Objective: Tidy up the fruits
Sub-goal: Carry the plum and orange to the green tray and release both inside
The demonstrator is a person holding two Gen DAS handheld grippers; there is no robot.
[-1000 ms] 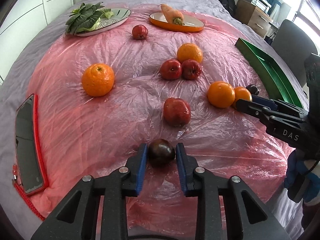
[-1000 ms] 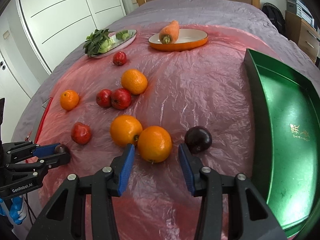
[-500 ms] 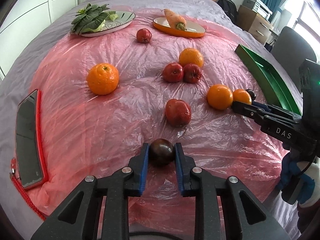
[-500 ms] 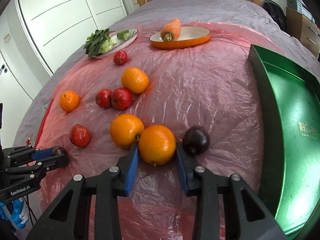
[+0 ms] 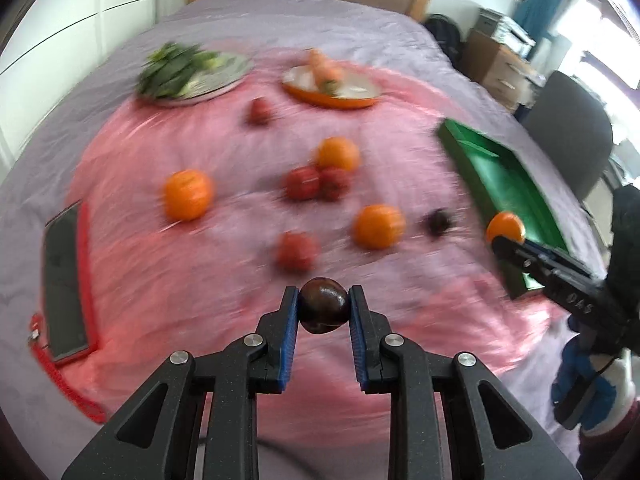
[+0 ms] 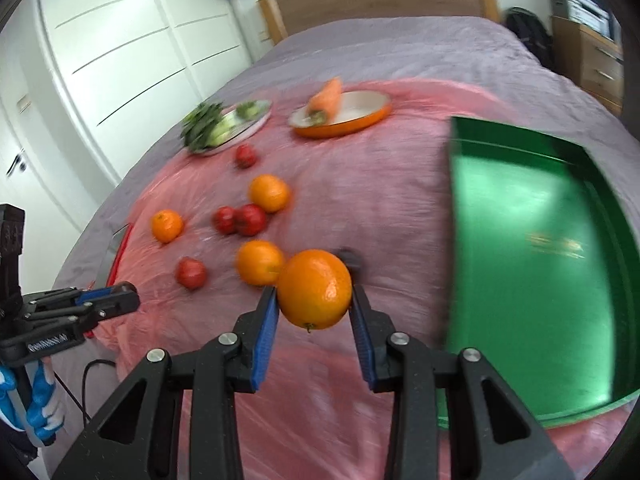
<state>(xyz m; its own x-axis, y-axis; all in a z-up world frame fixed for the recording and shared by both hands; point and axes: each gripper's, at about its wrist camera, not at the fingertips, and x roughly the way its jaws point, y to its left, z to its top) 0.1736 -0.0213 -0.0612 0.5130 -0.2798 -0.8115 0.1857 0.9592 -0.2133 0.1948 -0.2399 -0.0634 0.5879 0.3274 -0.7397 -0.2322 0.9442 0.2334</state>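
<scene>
My left gripper (image 5: 324, 312) is shut on a dark plum (image 5: 323, 310) and holds it above the pink plastic sheet (image 5: 168, 264). My right gripper (image 6: 314, 300) is shut on an orange (image 6: 314, 289), lifted left of the green tray (image 6: 540, 248); that orange also shows in the left wrist view (image 5: 505, 227) beside the tray (image 5: 504, 184). Several oranges (image 6: 259, 261) and red apples (image 6: 249, 219) lie loose on the sheet. A second dark plum (image 5: 438, 222) lies between an orange (image 5: 378, 225) and the tray.
A plate of greens (image 6: 224, 126) and an orange dish with a carrot (image 6: 340, 114) stand at the far side. A red-edged phone (image 5: 66, 284) lies at the sheet's left edge. A chair (image 5: 568, 128) and drawers stand beyond the bed on the right.
Both grippers rose off the sheet with their fruit. The right gripper carried the orange up and toward the green tray. The left gripper lifted the plum.
</scene>
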